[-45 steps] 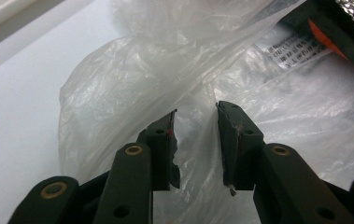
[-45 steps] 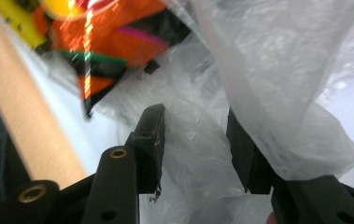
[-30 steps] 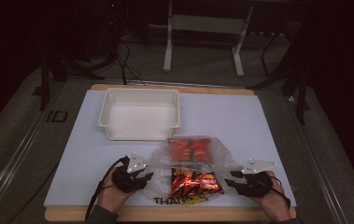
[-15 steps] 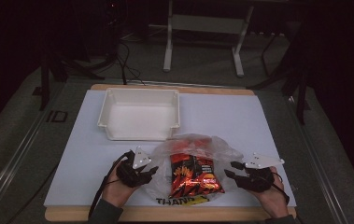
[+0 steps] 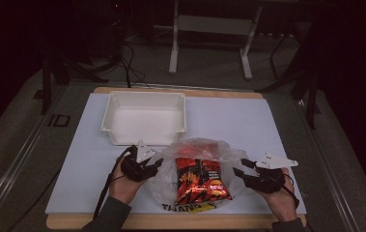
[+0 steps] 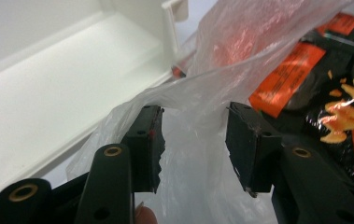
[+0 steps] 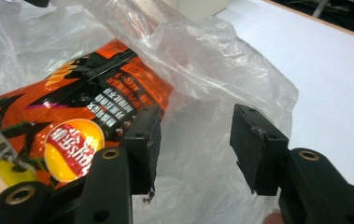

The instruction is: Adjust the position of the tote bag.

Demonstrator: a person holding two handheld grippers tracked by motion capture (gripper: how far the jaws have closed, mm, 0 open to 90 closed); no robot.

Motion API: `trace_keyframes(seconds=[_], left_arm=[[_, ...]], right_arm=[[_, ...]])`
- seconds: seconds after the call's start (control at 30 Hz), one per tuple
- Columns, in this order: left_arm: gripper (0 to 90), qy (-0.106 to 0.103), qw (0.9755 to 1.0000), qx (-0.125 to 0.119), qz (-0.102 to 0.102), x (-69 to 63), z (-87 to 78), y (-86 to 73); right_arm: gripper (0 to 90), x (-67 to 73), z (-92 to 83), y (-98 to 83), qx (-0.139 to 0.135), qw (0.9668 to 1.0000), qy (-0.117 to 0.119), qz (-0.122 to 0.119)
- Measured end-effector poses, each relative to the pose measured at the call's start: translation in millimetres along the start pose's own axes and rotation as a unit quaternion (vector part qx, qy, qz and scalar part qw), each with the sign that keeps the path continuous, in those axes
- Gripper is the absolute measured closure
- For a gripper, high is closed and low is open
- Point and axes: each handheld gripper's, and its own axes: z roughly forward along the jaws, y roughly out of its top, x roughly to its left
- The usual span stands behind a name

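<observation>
A clear plastic bag (image 5: 201,147) lies on the white mat, and a red-and-black chip packet (image 5: 197,181) lies flat inside it. My left gripper (image 5: 159,164) is at the bag's left edge and my right gripper (image 5: 237,172) at its right edge. In the left gripper view the left gripper (image 6: 193,121) has just been opening; loose bag film (image 6: 240,51) hangs between the jaws without being pinched, beside the packet (image 6: 305,79). In the right gripper view the right gripper (image 7: 195,121) has also just been opening, with slack film (image 7: 212,60) between the jaws and the packet (image 7: 86,107) at the left.
An empty white tray (image 5: 144,99) stands just beyond the bag, close to the left gripper, and its wall (image 6: 165,28) is near in the left gripper view. The mat (image 5: 248,121) lies on a wooden board. Metal stand legs (image 5: 173,48) rise behind the table.
The bag, stretched flat between the grippers a second ago, has gone slack and puffed up. Both hands have lifted a little and both pairs of jaws have widened.
</observation>
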Motion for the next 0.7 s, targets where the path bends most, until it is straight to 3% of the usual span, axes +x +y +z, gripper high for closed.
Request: trace_keyframes(seconds=[0.1, 0.13, 0.4, 0.57, 0.6, 0.63, 0.7], left_arm=[[56.0, 0.004, 1.0000, -0.003, -0.006, 1.6, 1.7, 1.3], [56.2, 0.000, 0.9999, -0.006, -0.015, 2.6, 4.1, 2.7], [56.6, -0.009, 0.9995, -0.010, -0.028, 2.1, 17.4, 7.6], [56.8, 0.005, 0.9966, -0.019, -0.080, 16.8, 25.5, 6.6], [56.8, 0.005, 0.9966, -0.019, -0.080, 16.8, 25.5, 6.6], [56.7, 0.007, 0.9941, -0.017, -0.107, 21.0, 26.4, 5.5], [56.1, 0.000, 0.9942, -0.017, -0.106, 18.8, 24.8, 4.9]], right_arm=[[51.1, -1.8, 2.4, 2.8, -0.005, 0.9999, -0.012, 0.008], [50.4, -2.7, 3.7, 3.9, -0.006, 0.9999, -0.009, 0.011], [44.6, 2.6, 28.7, 10.0, 0.013, 0.9998, 0.003, 0.011], [42.6, 2.3, 42.7, 10.0, 0.030, 0.9995, 0.001, 0.014], [42.8, 1.5, 44.5, 10.0, 0.030, 0.9994, -0.001, 0.016], [42.8, 0.8, 45.9, 9.9, 0.030, 0.9993, 0.000, 0.020], [42.8, 0.0, 47.4, 9.7, 0.031, 0.9993, 0.001, 0.023]])
